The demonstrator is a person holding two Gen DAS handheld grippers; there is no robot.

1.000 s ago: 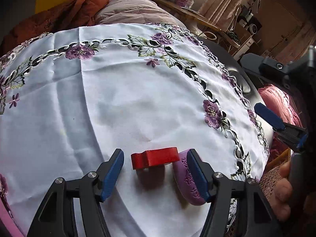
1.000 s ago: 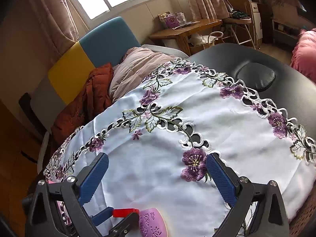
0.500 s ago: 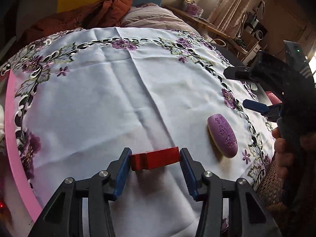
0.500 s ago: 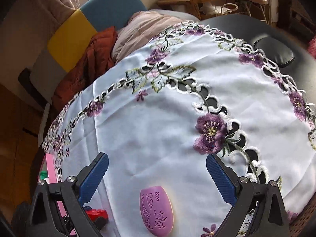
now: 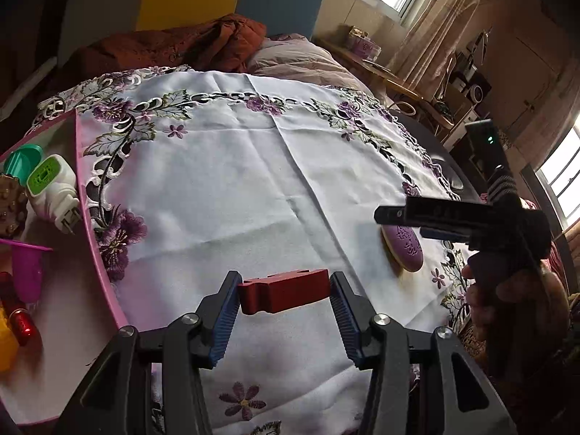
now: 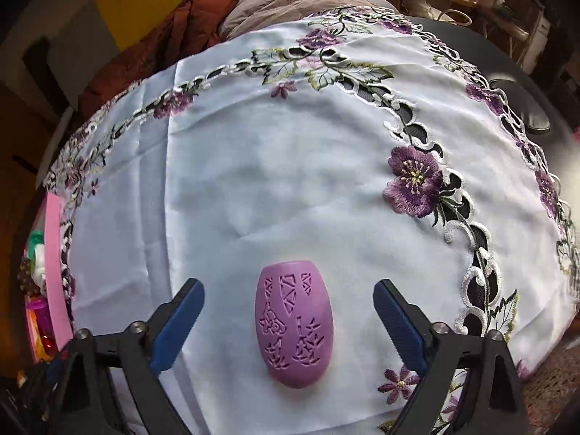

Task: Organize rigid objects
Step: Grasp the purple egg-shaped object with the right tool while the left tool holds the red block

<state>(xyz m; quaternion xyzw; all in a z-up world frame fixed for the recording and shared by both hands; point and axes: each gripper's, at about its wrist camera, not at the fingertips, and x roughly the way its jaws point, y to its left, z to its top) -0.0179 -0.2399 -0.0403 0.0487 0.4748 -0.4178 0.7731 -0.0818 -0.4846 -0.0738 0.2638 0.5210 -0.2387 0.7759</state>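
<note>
My left gripper (image 5: 284, 295) is shut on a red rectangular block (image 5: 286, 290) and holds it above the white embroidered tablecloth (image 5: 253, 181), close to the pink tray (image 5: 90, 224) at the left. A purple oval piece with cut-out patterns (image 6: 294, 320) lies on the cloth. My right gripper (image 6: 288, 308) is open with the purple piece between its fingers, apart from both. In the left wrist view the purple piece (image 5: 404, 250) shows at the right under the right gripper.
The pink tray holds a white and green plug-in device (image 5: 50, 188), a green lid (image 5: 21, 161), a magenta cup (image 5: 27, 272) and small red items (image 5: 20, 322). Red and pink bedding (image 5: 217, 43) lies beyond the table. The cloth's edge runs along the right.
My left gripper closed on the red block, lifted it and carried it left toward the pink tray. My right gripper moved down over the purple piece, which now sits between its open fingers.
</note>
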